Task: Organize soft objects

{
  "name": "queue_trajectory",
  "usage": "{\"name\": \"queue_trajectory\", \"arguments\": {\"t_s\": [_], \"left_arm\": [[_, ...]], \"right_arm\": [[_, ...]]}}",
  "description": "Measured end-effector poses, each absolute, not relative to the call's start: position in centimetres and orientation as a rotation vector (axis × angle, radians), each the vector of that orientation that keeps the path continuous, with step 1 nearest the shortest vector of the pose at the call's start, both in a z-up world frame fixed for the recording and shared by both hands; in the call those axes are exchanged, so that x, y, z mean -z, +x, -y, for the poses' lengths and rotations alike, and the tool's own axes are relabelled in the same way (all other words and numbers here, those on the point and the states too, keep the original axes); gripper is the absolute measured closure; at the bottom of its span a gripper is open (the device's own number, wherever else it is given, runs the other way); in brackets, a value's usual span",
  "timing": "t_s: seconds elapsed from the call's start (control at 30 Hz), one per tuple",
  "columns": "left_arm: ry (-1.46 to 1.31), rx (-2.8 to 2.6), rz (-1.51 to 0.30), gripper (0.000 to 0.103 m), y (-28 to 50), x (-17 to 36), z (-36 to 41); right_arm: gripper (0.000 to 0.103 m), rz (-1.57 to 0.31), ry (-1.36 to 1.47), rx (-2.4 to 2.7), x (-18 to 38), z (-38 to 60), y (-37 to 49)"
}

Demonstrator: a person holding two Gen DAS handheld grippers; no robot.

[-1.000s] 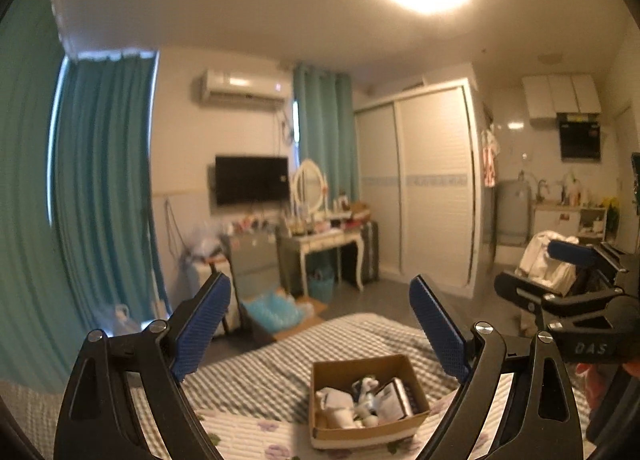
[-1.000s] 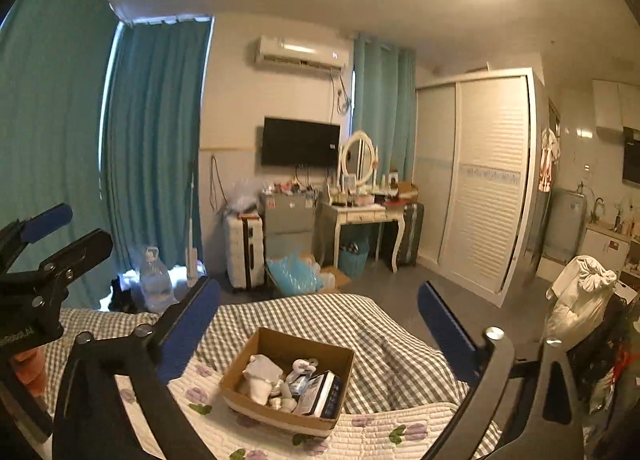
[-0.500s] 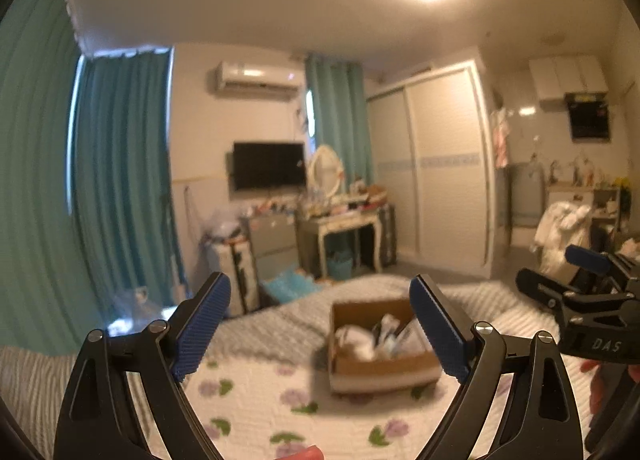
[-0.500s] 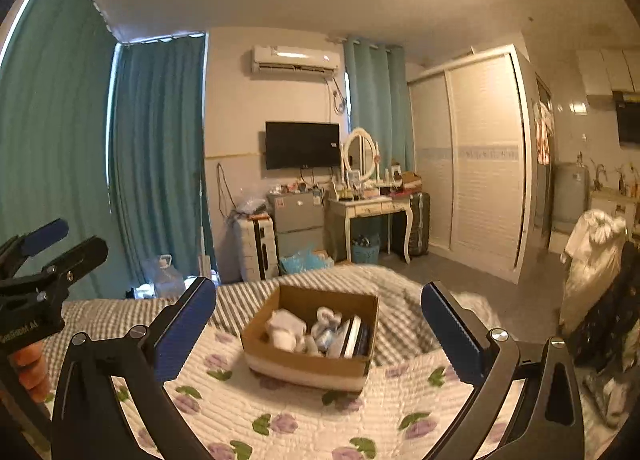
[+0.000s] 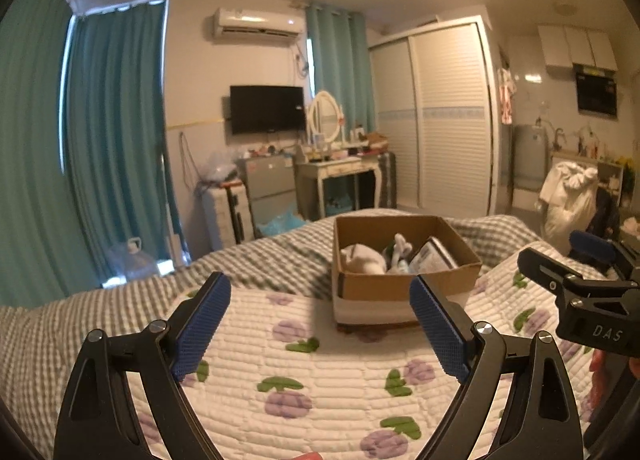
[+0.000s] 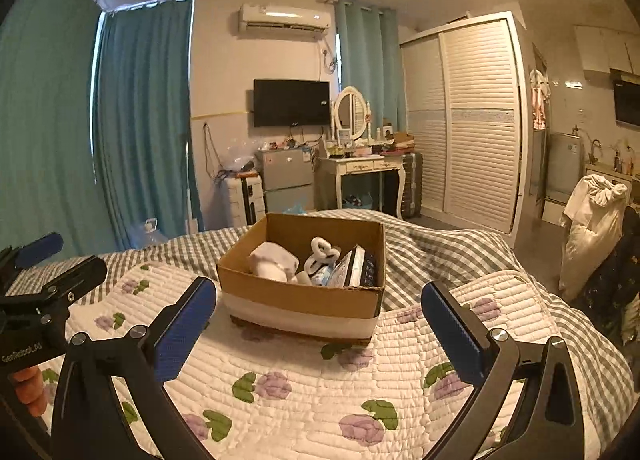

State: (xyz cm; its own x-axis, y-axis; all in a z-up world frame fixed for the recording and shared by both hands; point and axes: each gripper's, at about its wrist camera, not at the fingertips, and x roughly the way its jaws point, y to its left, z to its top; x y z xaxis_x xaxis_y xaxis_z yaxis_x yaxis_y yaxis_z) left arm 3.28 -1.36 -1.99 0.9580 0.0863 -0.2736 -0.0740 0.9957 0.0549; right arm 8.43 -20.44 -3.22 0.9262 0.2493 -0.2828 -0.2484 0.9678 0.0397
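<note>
- The left tongs [image 5: 320, 324] were seen spread wide with nothing between the blue pads; the right tongs [image 6: 320, 328] were likewise wide and empty; both were held above the floral quilt [image 6: 304, 392], short of the box.
- The cardboard box [image 6: 304, 300] was found resting on the quilt, just ahead of both tongs; a white soft bundle [image 6: 274, 262], a white looped plush piece [image 6: 322, 252] and dark flat packets [image 6: 356, 270] were packed inside it.
- A grey checked blanket [image 6: 432, 252] was seen bunched behind the box.
- A snag was judged likely; the items lay crowded, so two could be pinched together; the light box could be dragged or tipped on the yielding bedding if its wall were clipped.
</note>
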Motion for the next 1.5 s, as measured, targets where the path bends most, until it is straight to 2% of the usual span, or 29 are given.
{"name": "queue_trajectory", "arguments": {"t_s": [1.5], "left_arm": [[0.028, -0.079, -0.300, 0.011, 2.8, 2.5, 1.2]], "right_arm": [[0.000, -0.300, 0.026, -0.248, 4.0, 19.8, 7.8]]}}
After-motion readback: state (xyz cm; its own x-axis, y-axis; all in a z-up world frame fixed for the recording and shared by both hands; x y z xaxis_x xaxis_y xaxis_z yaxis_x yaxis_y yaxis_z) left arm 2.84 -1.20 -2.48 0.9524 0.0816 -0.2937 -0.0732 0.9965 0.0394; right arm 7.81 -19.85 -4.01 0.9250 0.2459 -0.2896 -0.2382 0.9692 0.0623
